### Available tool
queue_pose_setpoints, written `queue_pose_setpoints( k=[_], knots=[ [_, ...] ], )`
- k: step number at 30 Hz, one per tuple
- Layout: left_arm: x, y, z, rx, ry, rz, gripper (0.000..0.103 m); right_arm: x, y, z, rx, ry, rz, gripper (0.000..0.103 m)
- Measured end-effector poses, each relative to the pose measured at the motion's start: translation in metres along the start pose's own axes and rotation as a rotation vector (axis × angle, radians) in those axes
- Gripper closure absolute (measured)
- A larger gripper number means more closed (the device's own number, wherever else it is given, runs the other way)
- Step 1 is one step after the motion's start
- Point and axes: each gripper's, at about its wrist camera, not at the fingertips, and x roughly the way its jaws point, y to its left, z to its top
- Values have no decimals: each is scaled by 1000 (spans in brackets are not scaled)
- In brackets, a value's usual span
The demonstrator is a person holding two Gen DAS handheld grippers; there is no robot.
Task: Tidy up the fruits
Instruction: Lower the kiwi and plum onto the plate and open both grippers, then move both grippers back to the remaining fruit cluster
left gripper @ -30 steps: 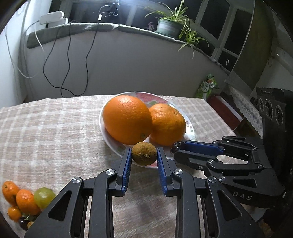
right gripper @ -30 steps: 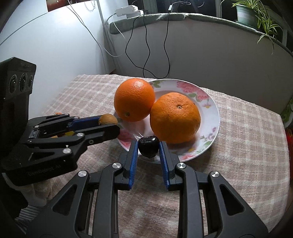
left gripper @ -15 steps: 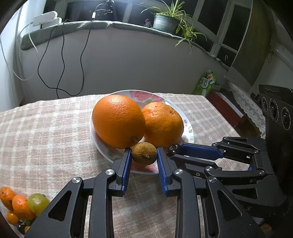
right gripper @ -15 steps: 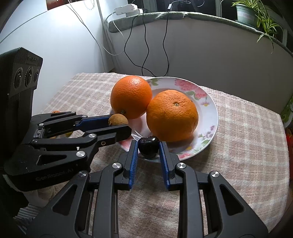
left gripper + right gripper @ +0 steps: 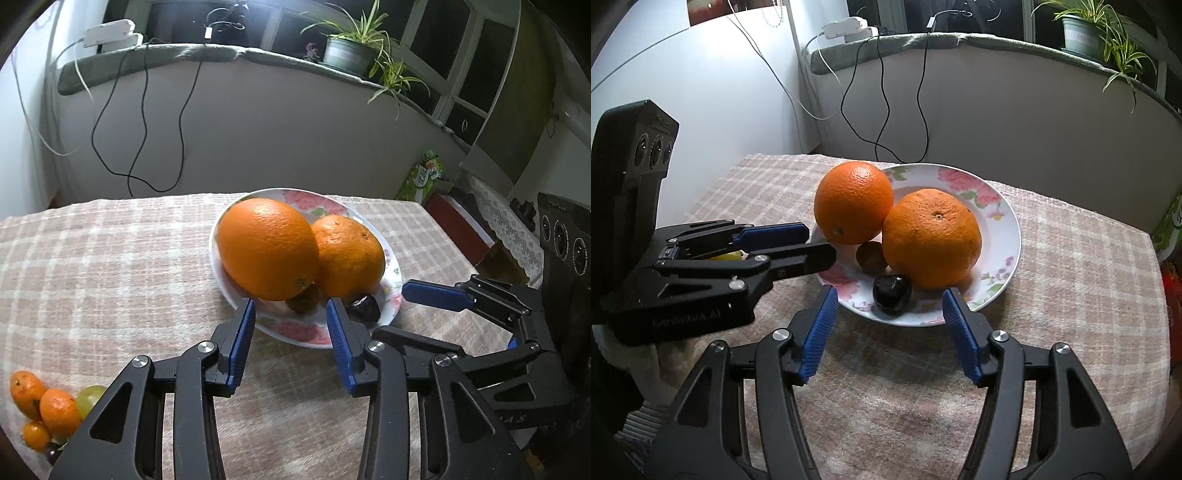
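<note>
Right wrist view is showing raised lettering on the left gripper point(image 5: 816, 243) body, something like "GenRobot.AI", though it is reading faintly here; in the left wrist view only "AS" is showing on the right gripper point(image 5: 373, 306) casing. The floral plate point(image 5: 1004, 236) is sitting on the checked tablecloth point(image 5: 1071, 280), carrying two big glossy oranges, one at ten o'clock point(image 5: 853, 201) and one at the centre point(image 5: 931, 238), touching each other. A small brownish round fruit point(image 5: 870, 255) is nestling below them, and a shiny near-black fruit point(image 5: 892, 294) is lying at the plate's six o'clock rim. Both grippers' jaws are opening, pads clear of everything, with the dark fruit lying loose between the right pair. Small mandarins and a green grape point(image 5: 88, 398) are waiting at eight o'clock in the left wrist view.
</note>
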Motion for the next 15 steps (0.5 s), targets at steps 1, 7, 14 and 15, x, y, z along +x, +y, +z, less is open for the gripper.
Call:
queue_pose_setpoints(
  k=[1, 7, 14, 15],
  knots=[
    [-2, 1, 0, -3, -2, 1, 64, 0, 0, 0, 1, 1, -1, 41],
    [-11, 4, -4, -8, -6, 6, 64, -4, 1, -2, 16, 4, -4, 41],
    [-31, 7, -11, -11, -26, 10, 64, -17, 8, 0, 22, -14, 0, 40],
    [-34, 8, -13, -10, -29, 15, 64, -19, 9, 1, 20, -17, 3, 40]
  ],
)
